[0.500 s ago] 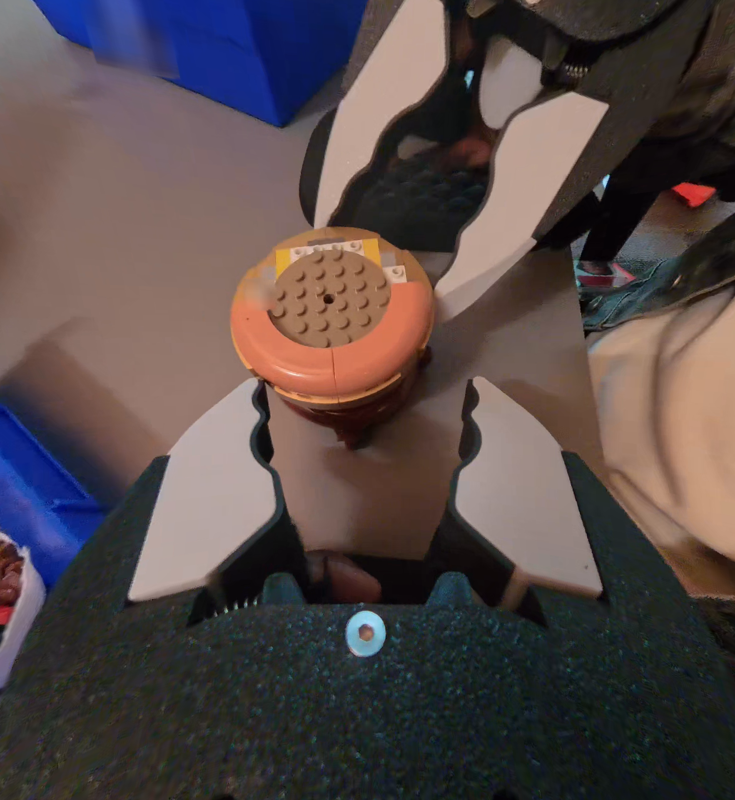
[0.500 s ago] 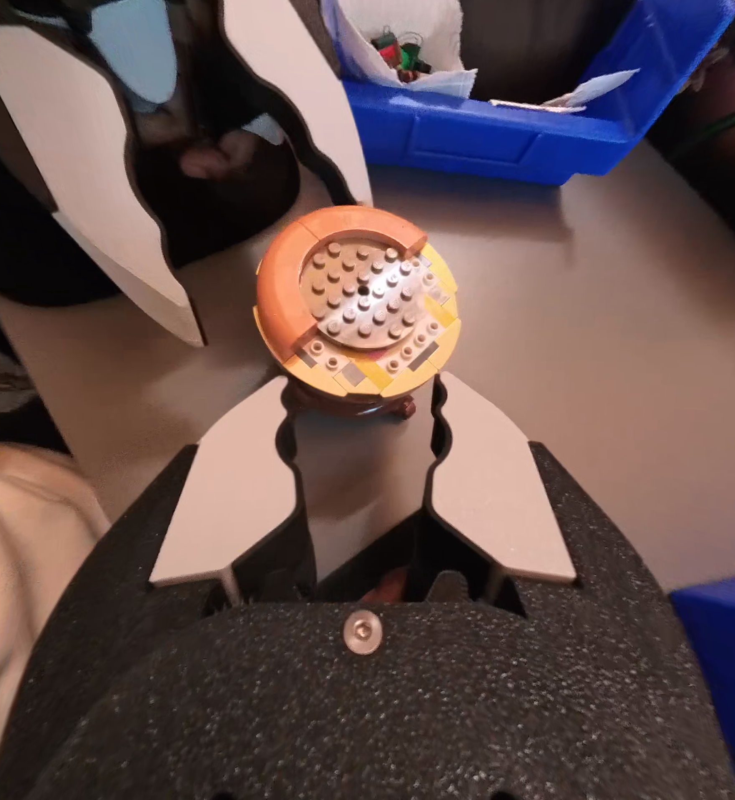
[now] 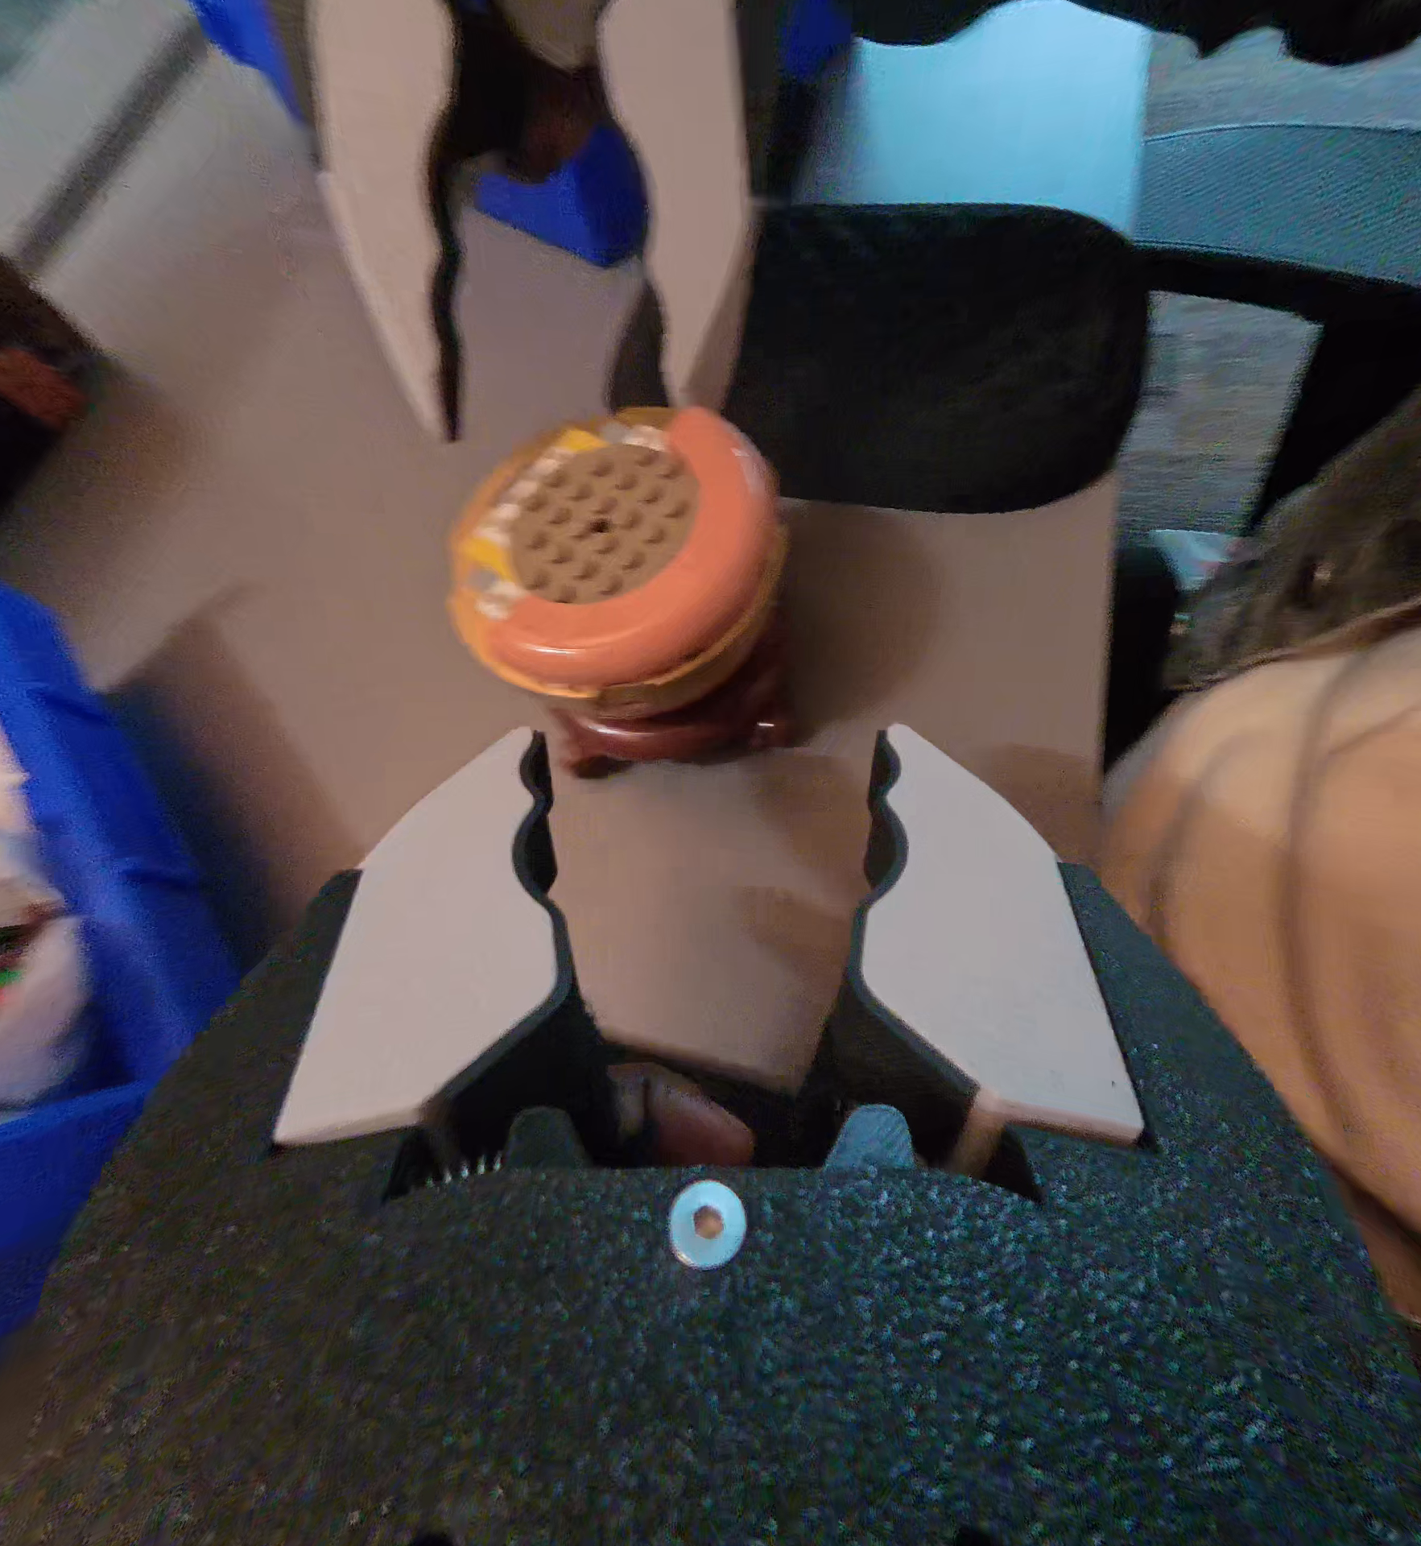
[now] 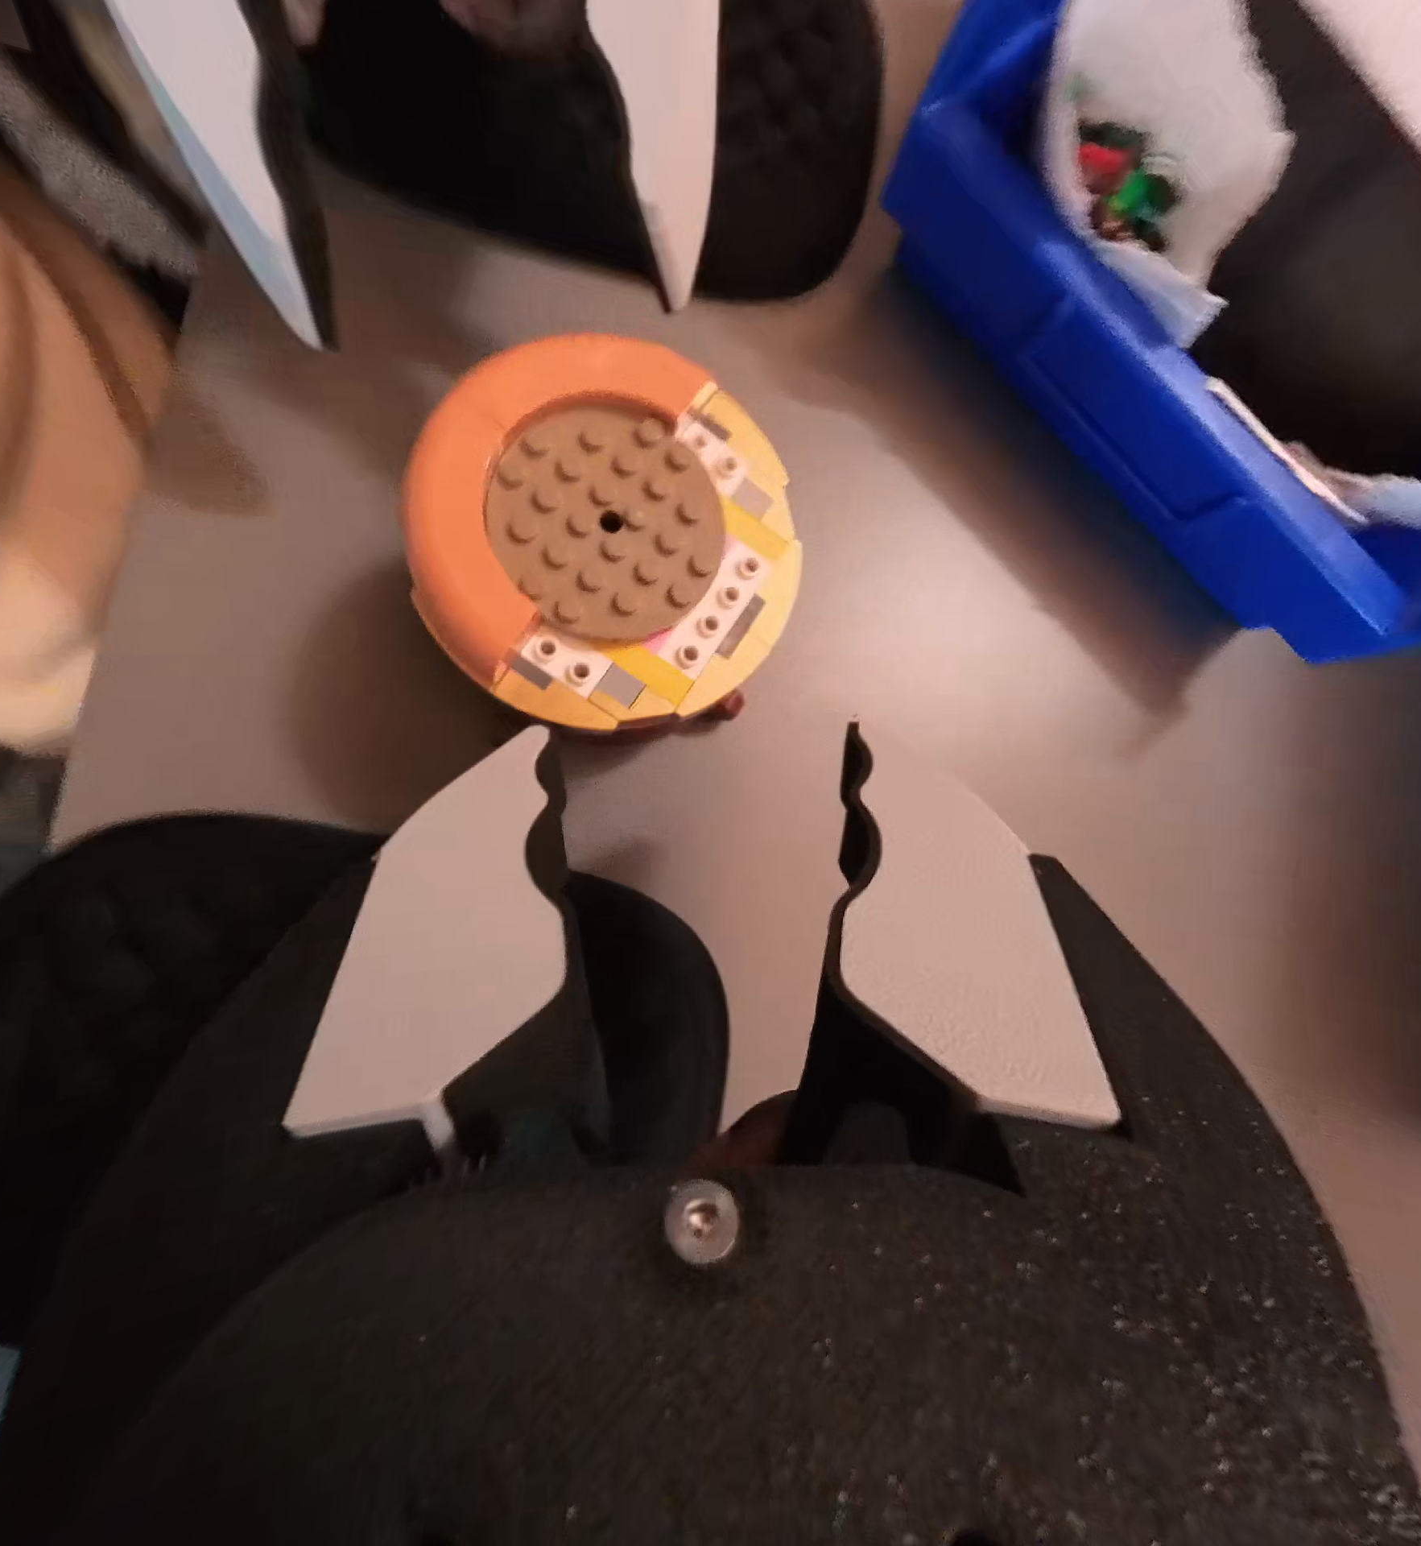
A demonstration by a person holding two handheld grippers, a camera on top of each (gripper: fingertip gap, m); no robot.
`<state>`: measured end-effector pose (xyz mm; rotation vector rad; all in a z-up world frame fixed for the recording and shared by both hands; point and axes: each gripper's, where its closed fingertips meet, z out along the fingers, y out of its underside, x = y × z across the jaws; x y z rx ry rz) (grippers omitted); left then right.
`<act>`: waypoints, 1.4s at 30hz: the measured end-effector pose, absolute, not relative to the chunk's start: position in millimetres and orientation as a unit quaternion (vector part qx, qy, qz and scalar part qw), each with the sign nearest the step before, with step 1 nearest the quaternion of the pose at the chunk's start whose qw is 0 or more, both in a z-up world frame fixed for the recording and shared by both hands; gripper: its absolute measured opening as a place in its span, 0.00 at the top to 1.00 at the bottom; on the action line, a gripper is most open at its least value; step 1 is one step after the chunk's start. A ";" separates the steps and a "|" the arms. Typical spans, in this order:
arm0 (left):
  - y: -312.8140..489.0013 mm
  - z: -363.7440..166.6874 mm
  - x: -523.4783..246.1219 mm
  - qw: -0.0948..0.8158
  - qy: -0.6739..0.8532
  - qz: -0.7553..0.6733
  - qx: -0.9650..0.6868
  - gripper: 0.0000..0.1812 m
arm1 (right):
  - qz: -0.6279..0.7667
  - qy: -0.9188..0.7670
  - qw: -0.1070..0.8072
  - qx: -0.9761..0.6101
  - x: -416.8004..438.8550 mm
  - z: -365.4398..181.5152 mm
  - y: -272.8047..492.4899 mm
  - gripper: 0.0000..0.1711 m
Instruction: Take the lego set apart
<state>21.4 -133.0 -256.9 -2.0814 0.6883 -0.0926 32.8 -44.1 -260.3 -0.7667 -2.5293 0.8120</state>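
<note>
The lego set [image 3: 615,569] is a round build with an orange half-rim, a tan studded disc, yellow and white plates and a dark brown base. It stands upright on the grey table [image 3: 230,544]. My left gripper [image 3: 708,736] is open and empty, with its tips just short of the set's base. My right gripper [image 3: 560,414] hangs open just beyond the set. In the right wrist view the set [image 4: 602,535] lies just ahead of my open, empty right gripper [image 4: 698,732]. The left gripper [image 4: 493,322] is open on the far side.
A blue bin [image 4: 1108,335] holding a white bag of small pieces [image 4: 1133,176] stands at the right, and shows at the left in the left wrist view [image 3: 63,836]. A black chair [image 3: 941,351] stands past the table edge. A person's beige sleeve [image 3: 1317,920] is close by. My right fingertips sit around 10 cm from my left ones.
Both grippers have swung around the set, so it shows turned in each view. The right gripper has drawn back a little from it. Both stay open and empty.
</note>
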 end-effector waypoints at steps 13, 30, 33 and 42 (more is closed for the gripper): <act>-90.3 -270.5 27.9 0.423 0.393 -0.072 -0.813 0.51 | 0.316 -0.811 0.261 -0.417 50.8 -264.1 -74.6 0.66; -112.0 -266.5 24.8 0.418 0.416 -0.034 -0.807 0.46 | 0.346 -0.826 0.242 -0.374 59.5 -261.1 -98.7 0.55; -107.8 -268.5 33.8 0.423 0.434 -0.034 -0.795 0.53 | 0.287 -0.822 0.316 -0.376 50.3 -260.2 -83.9 0.59; -121.5 -265.6 23.5 0.463 0.290 0.022 -0.837 0.58 | 0.277 -0.823 0.314 -0.384 29.5 -263.3 -53.8 0.71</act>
